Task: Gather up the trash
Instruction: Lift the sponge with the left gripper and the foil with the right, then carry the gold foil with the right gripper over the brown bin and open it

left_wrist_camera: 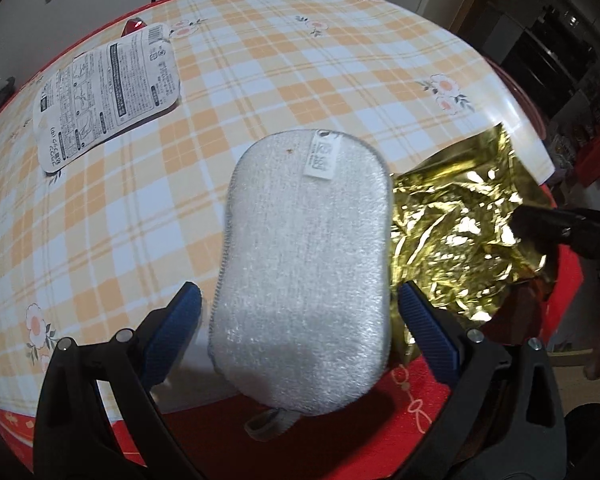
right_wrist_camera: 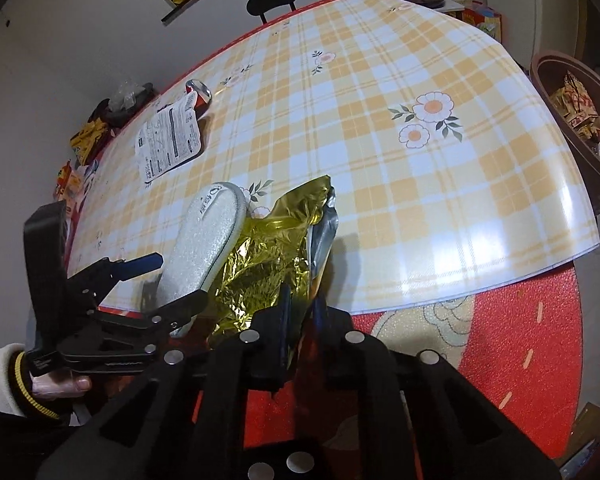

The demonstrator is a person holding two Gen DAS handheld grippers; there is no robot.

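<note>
My left gripper (left_wrist_camera: 298, 306) is open around a white oval sponge (left_wrist_camera: 306, 264), which lies between its blue pads (left_wrist_camera: 176, 332) without clear contact; it also shows in the right wrist view (right_wrist_camera: 204, 248). My right gripper (right_wrist_camera: 302, 306) is shut on a crumpled gold foil wrapper (right_wrist_camera: 276, 252), held at the table's near edge; the wrapper also shows in the left wrist view (left_wrist_camera: 456, 232), right of the sponge. A white printed package (left_wrist_camera: 108, 92) lies flat at the far left of the table, also in the right wrist view (right_wrist_camera: 170, 140).
The table has a yellow checked cloth (left_wrist_camera: 300, 60) over a red cover (right_wrist_camera: 520, 340). A brown bin (right_wrist_camera: 572, 128) with trash inside stands beyond the table's right edge. A black chair (right_wrist_camera: 272, 0) is at the far side. Snack packets (right_wrist_camera: 88, 136) lie off the left edge.
</note>
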